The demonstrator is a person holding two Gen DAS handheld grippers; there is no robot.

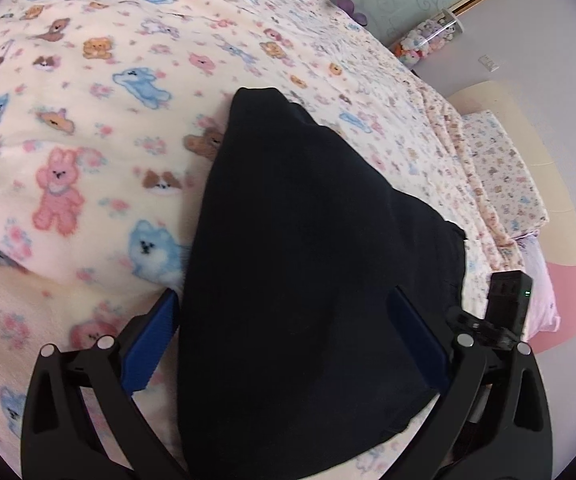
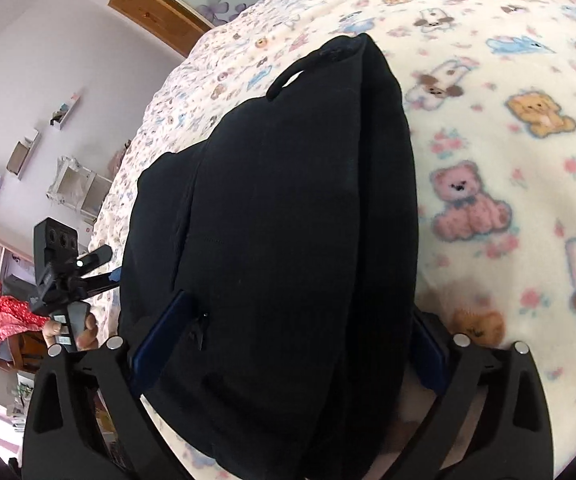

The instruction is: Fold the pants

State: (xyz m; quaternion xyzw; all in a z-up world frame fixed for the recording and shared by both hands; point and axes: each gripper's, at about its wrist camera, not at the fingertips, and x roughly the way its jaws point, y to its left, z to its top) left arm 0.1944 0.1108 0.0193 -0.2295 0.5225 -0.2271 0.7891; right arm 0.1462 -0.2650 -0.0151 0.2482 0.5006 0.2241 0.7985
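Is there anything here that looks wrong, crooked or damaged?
Nothing looks damaged or spilled. Both the left gripper and the right gripper have the black pants bunched between their fingers over the animal-print blanket. The only uneven thing is a loop sticking out at the far end of the pants.

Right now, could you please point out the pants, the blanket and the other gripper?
pants (image 1: 295,240), left wrist view, middle of the black cloth
blanket (image 2: 507,152), right wrist view, bare printed fleece
left gripper (image 2: 100,268), right wrist view, its finger
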